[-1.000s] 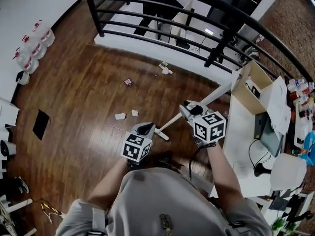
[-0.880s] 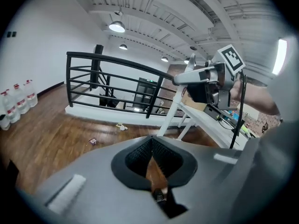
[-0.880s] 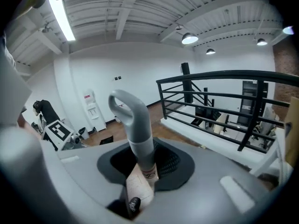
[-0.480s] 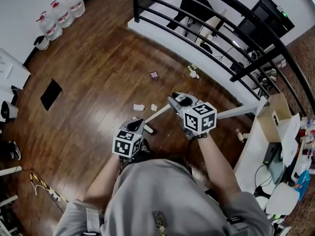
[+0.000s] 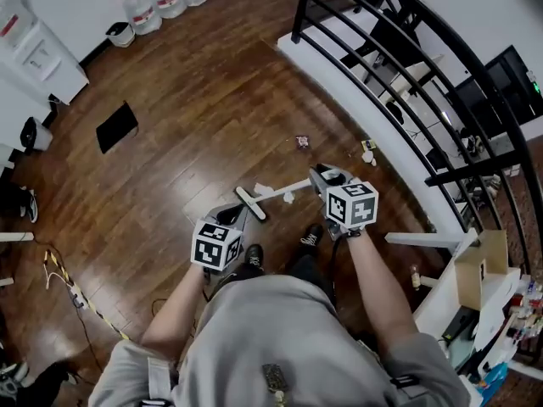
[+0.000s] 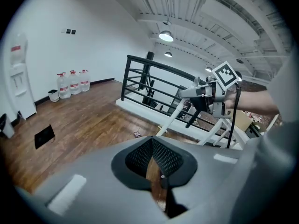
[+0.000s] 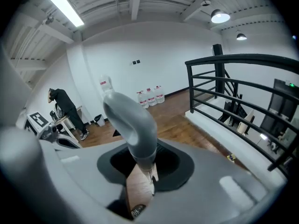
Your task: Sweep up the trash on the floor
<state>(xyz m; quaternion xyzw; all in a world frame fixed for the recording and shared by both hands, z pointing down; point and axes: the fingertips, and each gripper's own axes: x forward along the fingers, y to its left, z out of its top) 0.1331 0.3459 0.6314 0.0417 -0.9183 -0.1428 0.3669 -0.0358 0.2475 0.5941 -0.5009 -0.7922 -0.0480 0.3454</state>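
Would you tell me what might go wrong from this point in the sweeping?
1. Only the right tongs grip the broom; the left tongs are shut and empty, so the handle may twist mid-stroke.
2. The white scraps lie right by the broom head; a hard stroke might scatter them.
3. The wrapper and yellow piece lie near the railing; sweeping that way might jam them against its base.
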